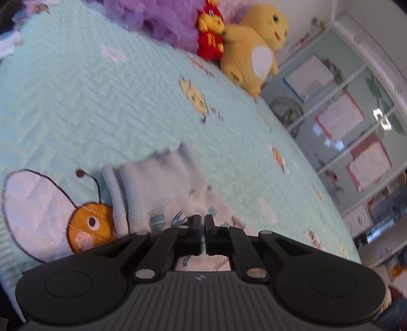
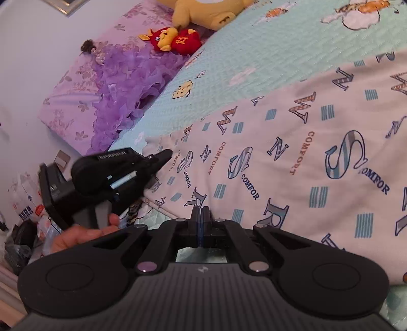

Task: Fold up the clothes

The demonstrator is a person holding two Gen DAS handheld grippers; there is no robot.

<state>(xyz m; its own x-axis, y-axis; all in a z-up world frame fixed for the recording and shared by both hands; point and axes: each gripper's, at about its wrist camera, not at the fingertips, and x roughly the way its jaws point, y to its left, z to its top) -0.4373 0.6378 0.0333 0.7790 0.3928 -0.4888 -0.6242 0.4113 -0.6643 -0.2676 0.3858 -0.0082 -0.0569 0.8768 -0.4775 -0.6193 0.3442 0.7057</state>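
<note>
A white garment (image 2: 305, 152) printed with blue and brown letters lies spread on the mint bedspread (image 2: 254, 51). In the left wrist view its cuffed end (image 1: 157, 188) stands bunched up just ahead of my left gripper (image 1: 203, 220), which is shut on a thin fold of the white cloth. The right wrist view shows that left gripper (image 2: 166, 154) from the side, held by a hand (image 2: 84, 234), its tip at the garment's far corner. My right gripper (image 2: 202, 212) is shut at the garment's near edge. Whether cloth is pinched between its jaws I cannot tell.
A yellow plush toy (image 1: 254, 51), a red plush toy (image 1: 209, 38) and a purple ruffled dress (image 1: 157, 20) sit at the head of the bed by a floral pillow (image 2: 76, 84). Glass-fronted shelves (image 1: 343, 114) stand beyond the bed edge. Bags and clutter (image 2: 25, 203) lie on the floor.
</note>
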